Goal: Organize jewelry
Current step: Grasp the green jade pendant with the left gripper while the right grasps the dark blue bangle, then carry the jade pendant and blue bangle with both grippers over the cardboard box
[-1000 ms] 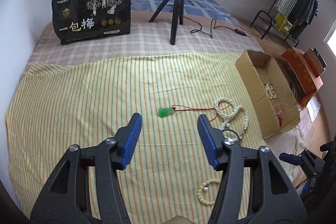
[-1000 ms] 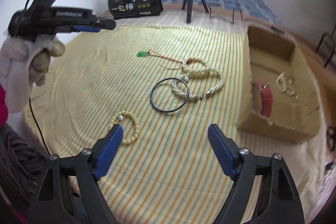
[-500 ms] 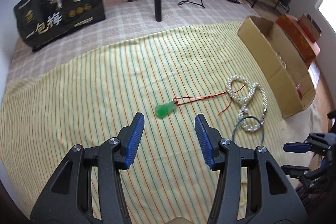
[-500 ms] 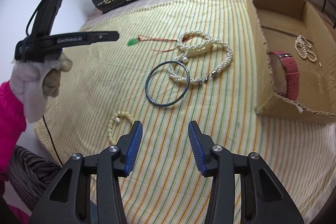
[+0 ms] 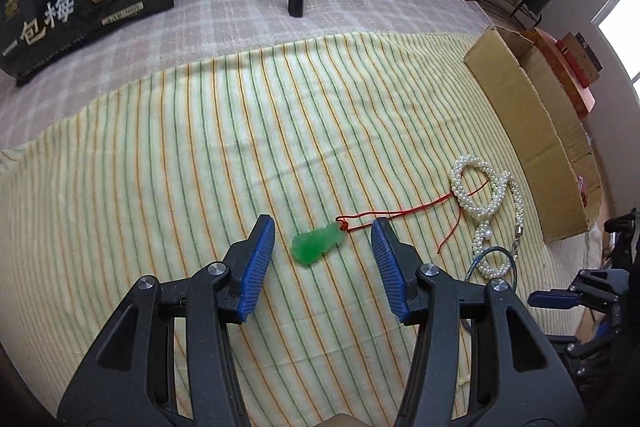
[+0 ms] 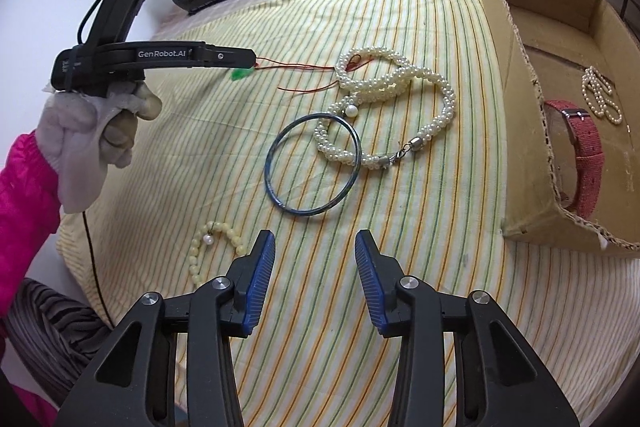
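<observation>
Left wrist view — left tongs (image 5: pixel 323 259) agape astride green pendant (image 5: pixel 318 244), right tongs (image 6: pixel 315 265) narrowing, empty — pearl necklace (image 6: pixel 394 107) beyond.

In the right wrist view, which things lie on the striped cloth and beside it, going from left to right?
Cream bead bracelet → blue bangle → pearl necklace → cardboard box → red watch strap, which lies inside the box.

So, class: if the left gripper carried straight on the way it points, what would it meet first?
Most likely the green pendant, lying on the striped cloth between the open fingers of the left gripper; depth is uncertain.
</observation>
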